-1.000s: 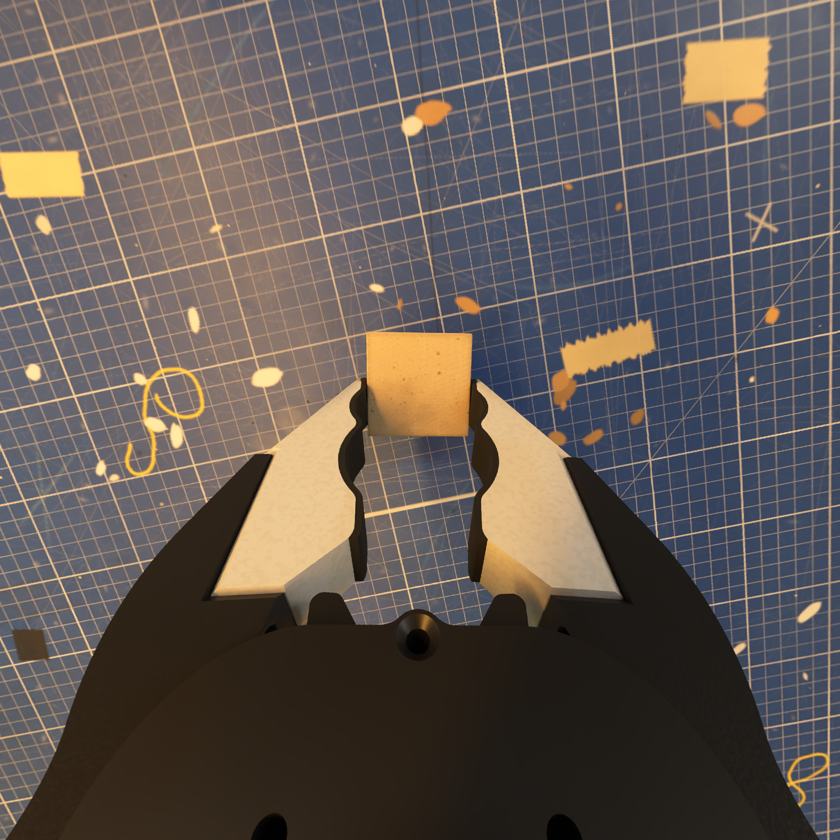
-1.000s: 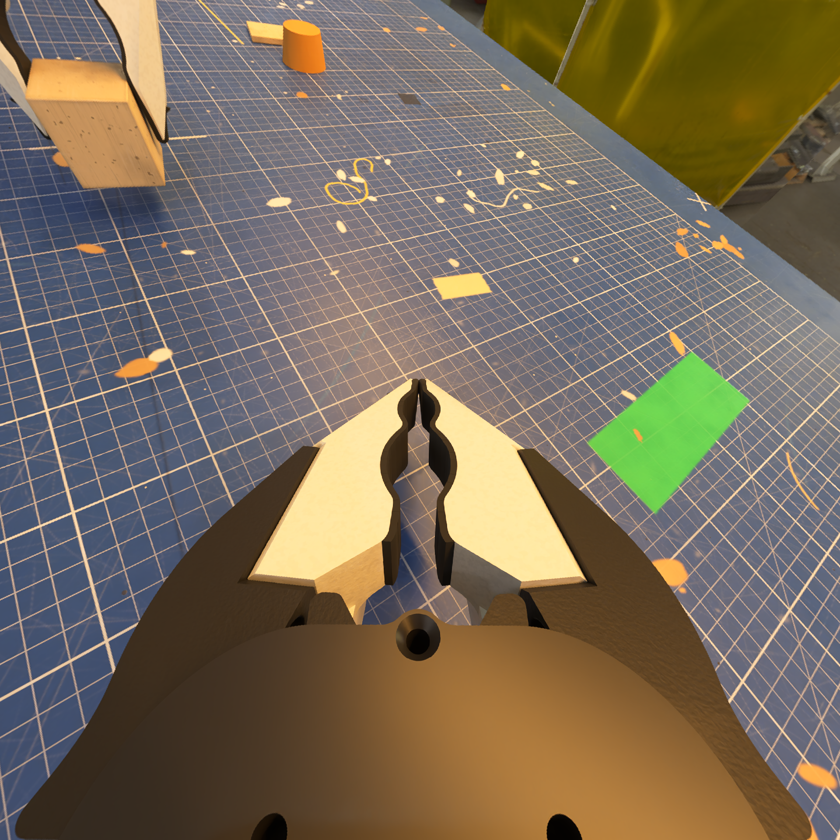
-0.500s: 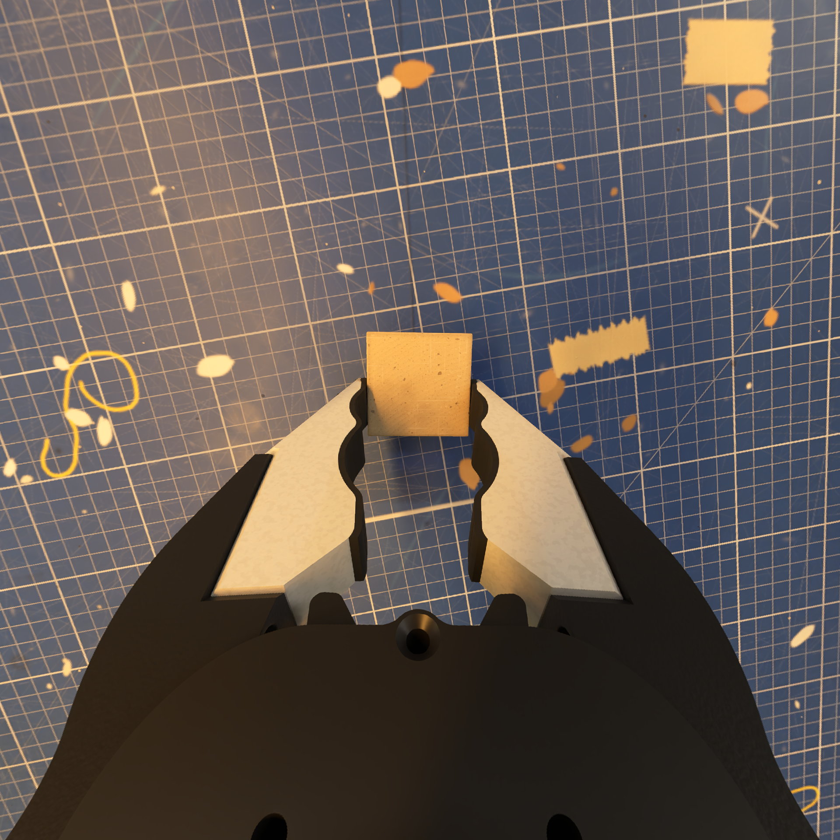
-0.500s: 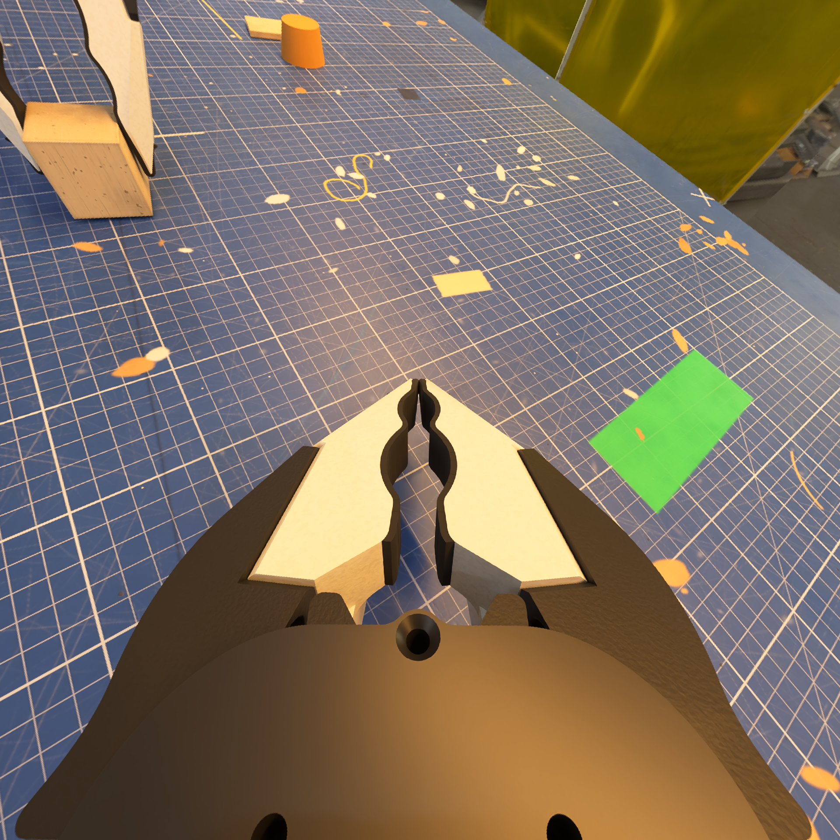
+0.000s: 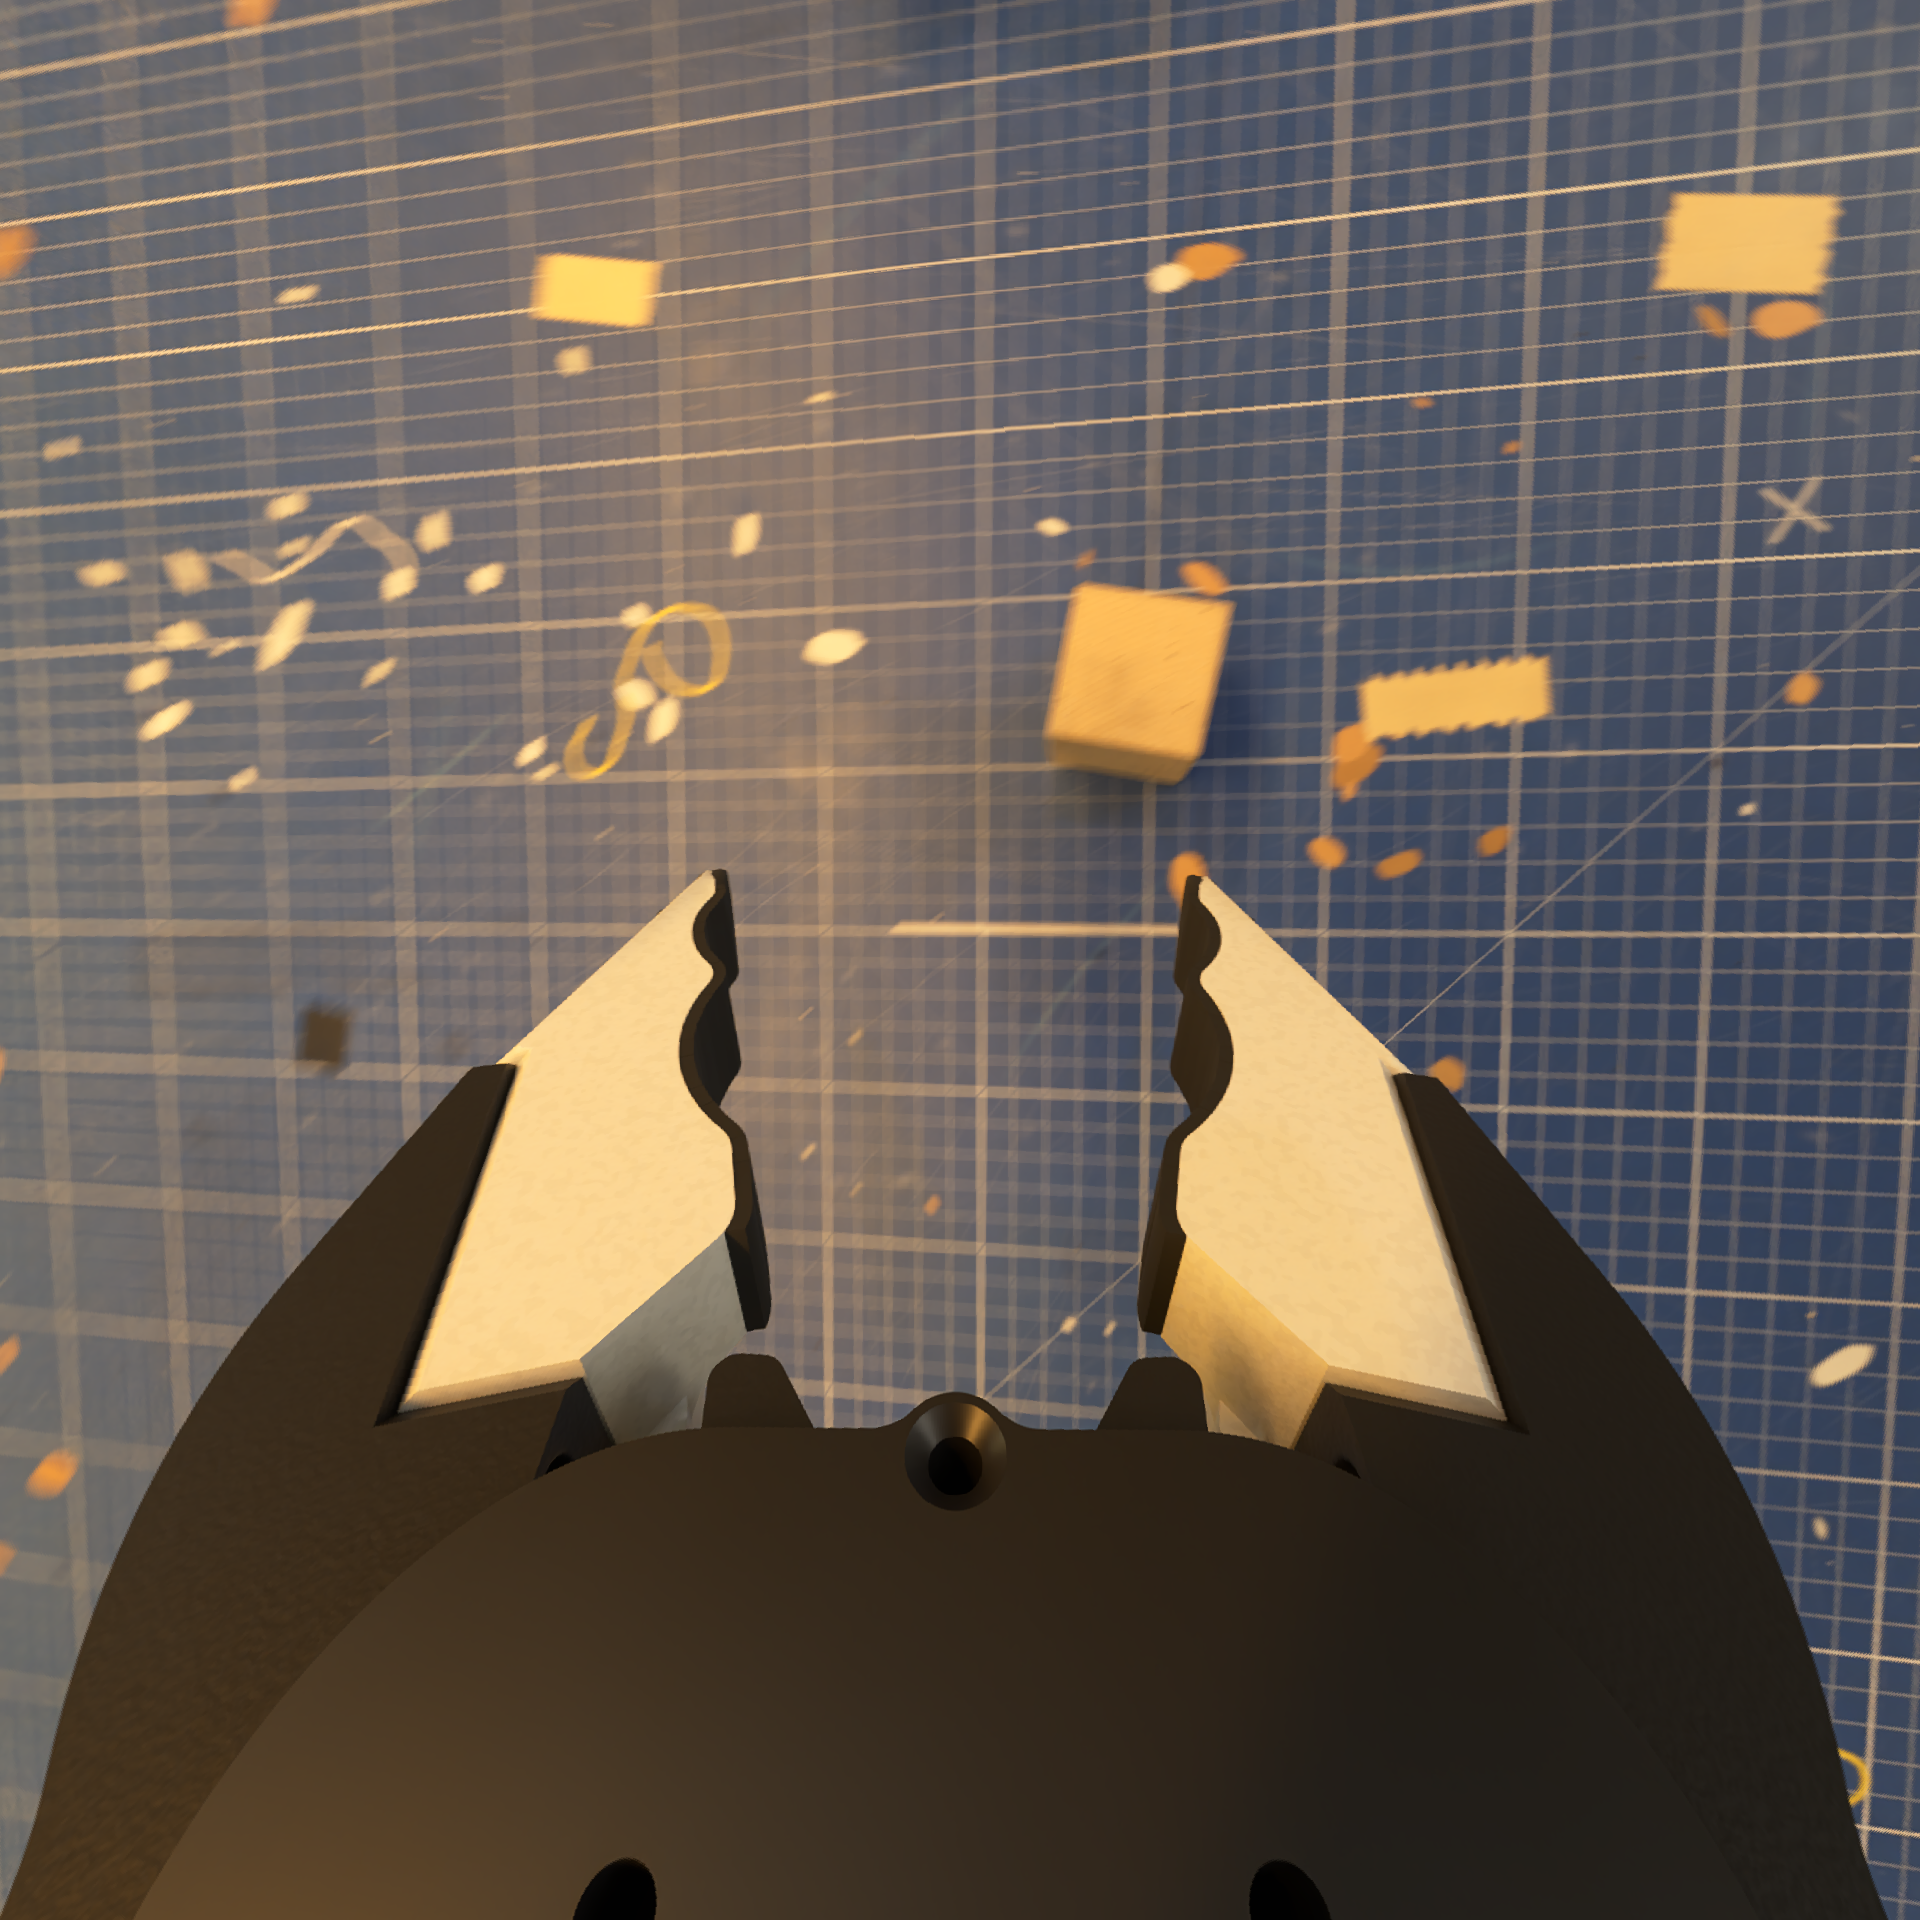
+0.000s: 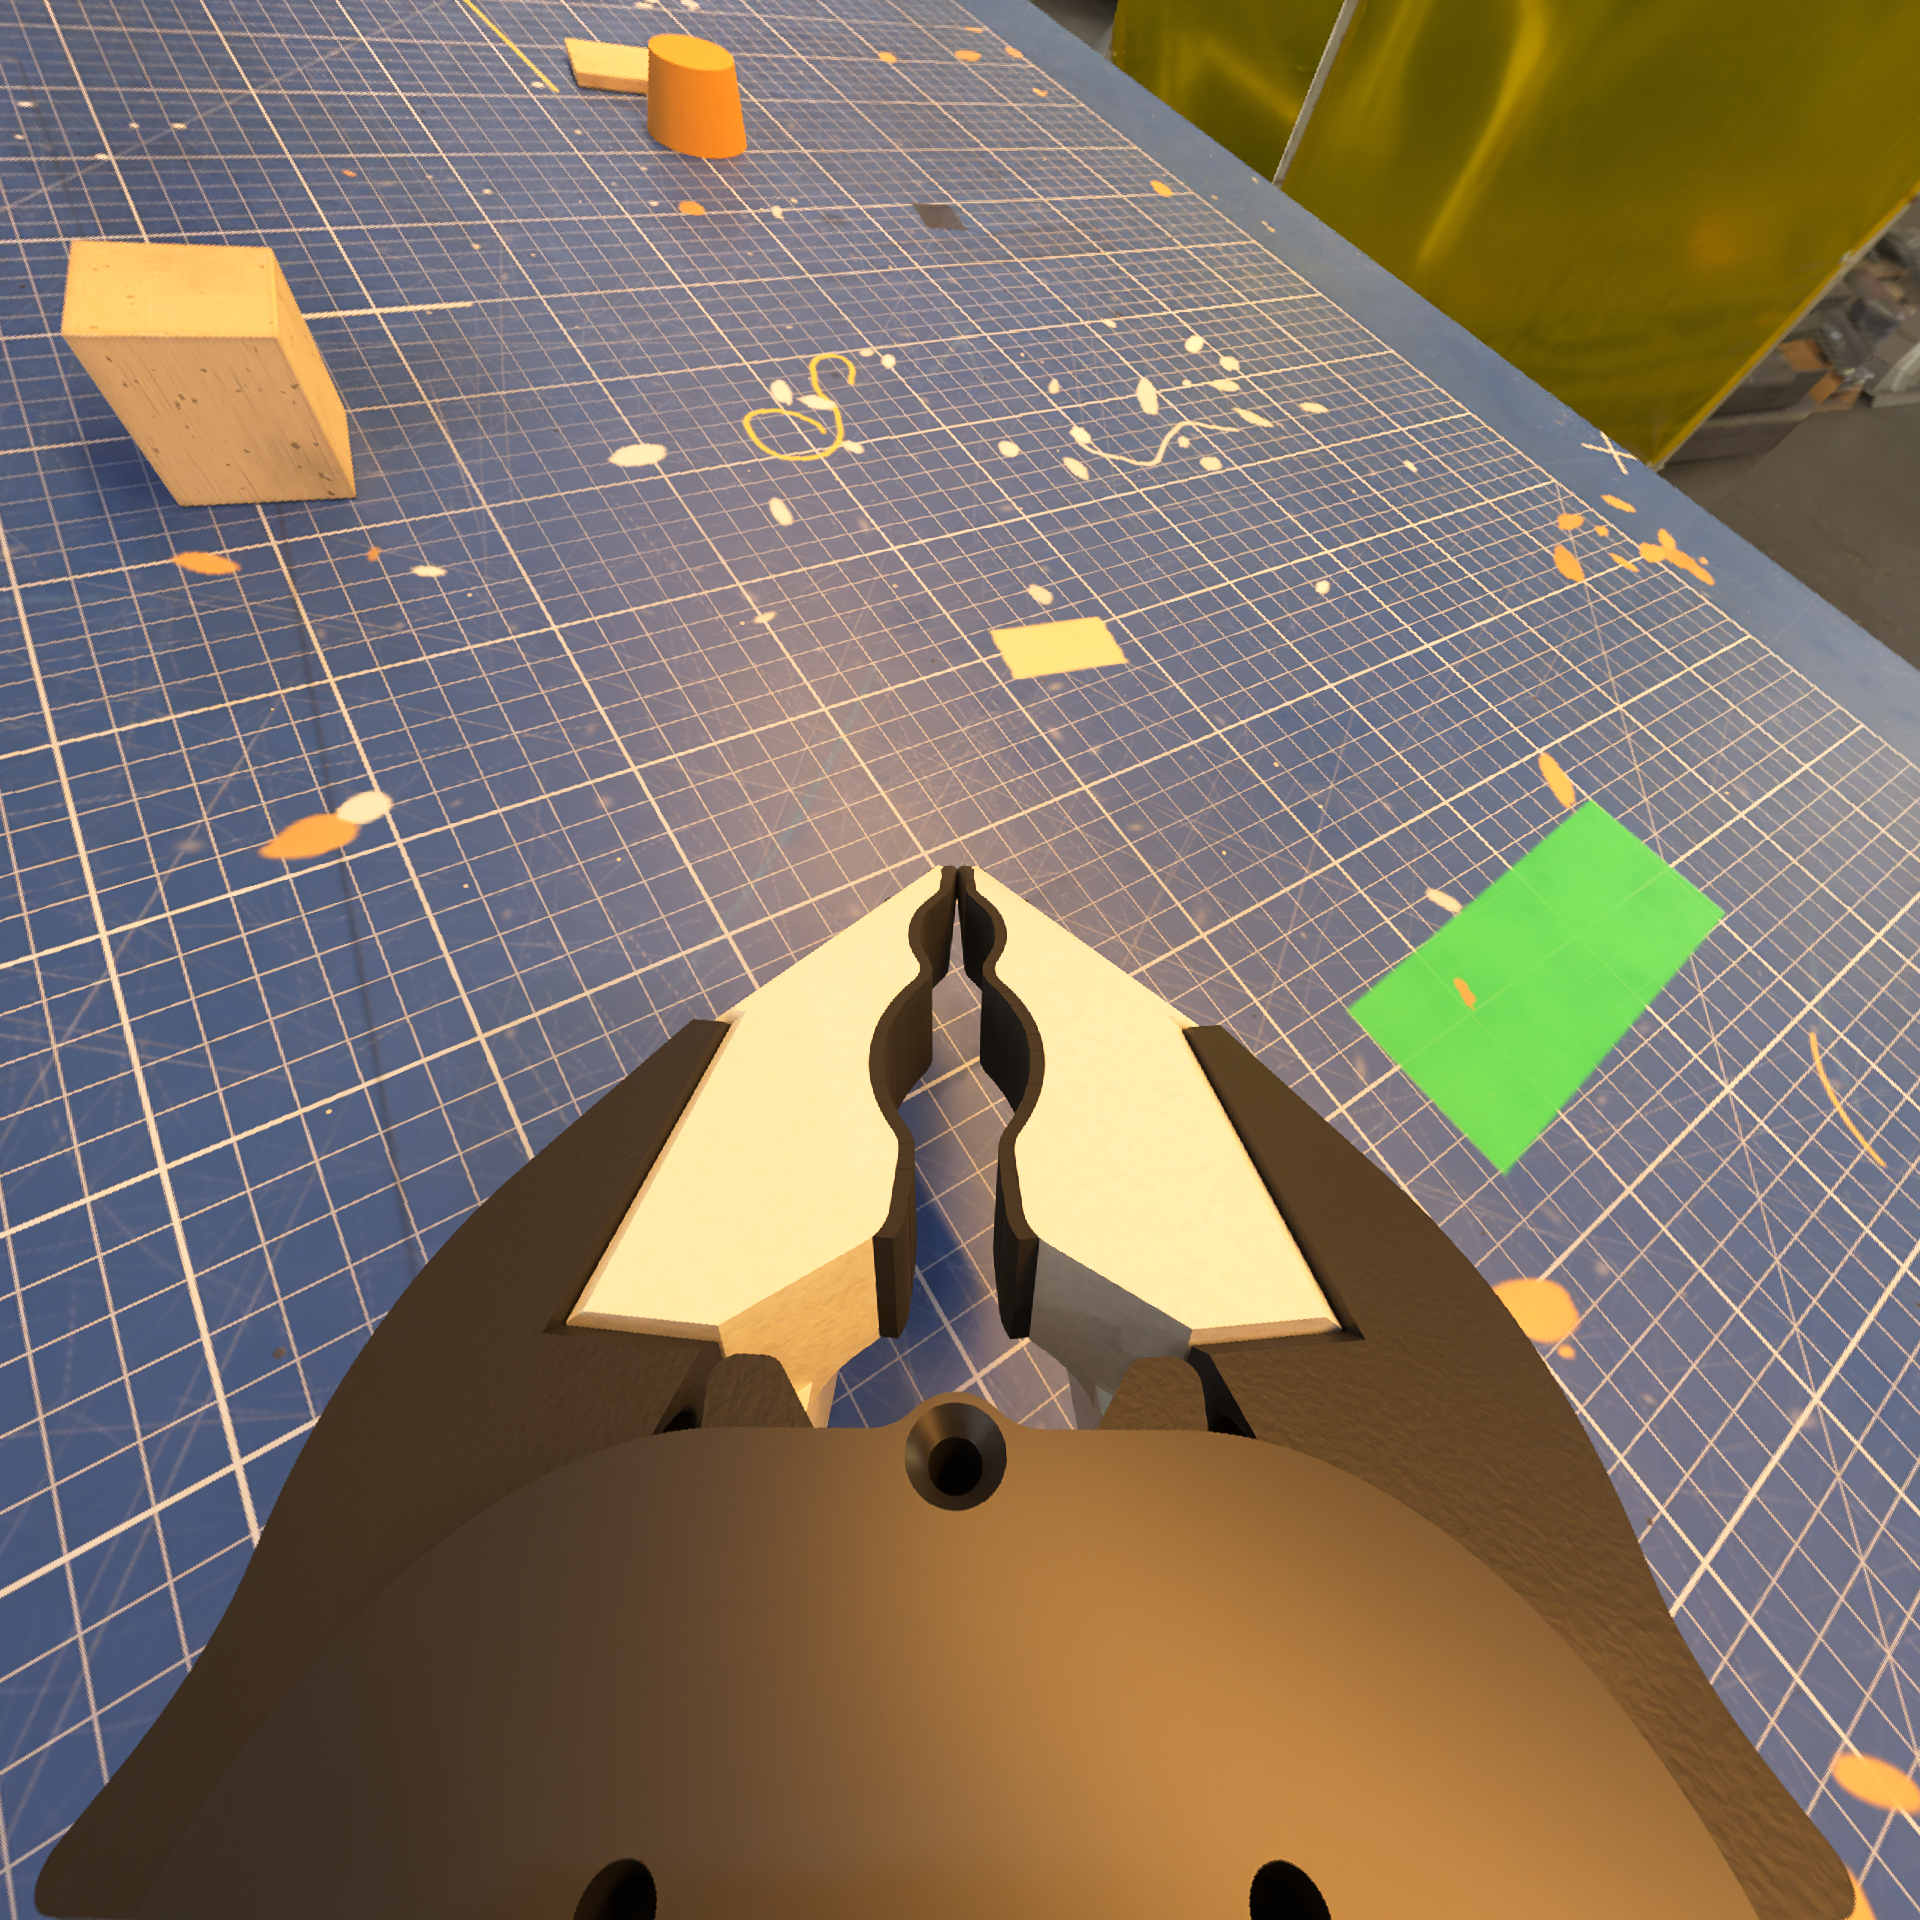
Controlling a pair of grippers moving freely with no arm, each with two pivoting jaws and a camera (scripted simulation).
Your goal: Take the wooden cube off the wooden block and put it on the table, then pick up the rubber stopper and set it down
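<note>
My left tool (image 5: 954,883) hangs above the desk (image 5: 935,416) with its fingers spread, and the wooden cube (image 5: 1135,681) sits on the desk ahead and a little right of them, clear of both. From my right tool (image 6: 956,873), low over the desk, the cube (image 6: 208,369) lies far left ahead. The rubber stopper (image 6: 694,96) stands well beyond it, to its right, touching a flat wooden block (image 6: 608,64) just to its left.

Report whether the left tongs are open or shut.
Open. The left tongs show a wide gap between the fingertips with only mat behind it, and the wooden cube lies apart on the table.
</note>
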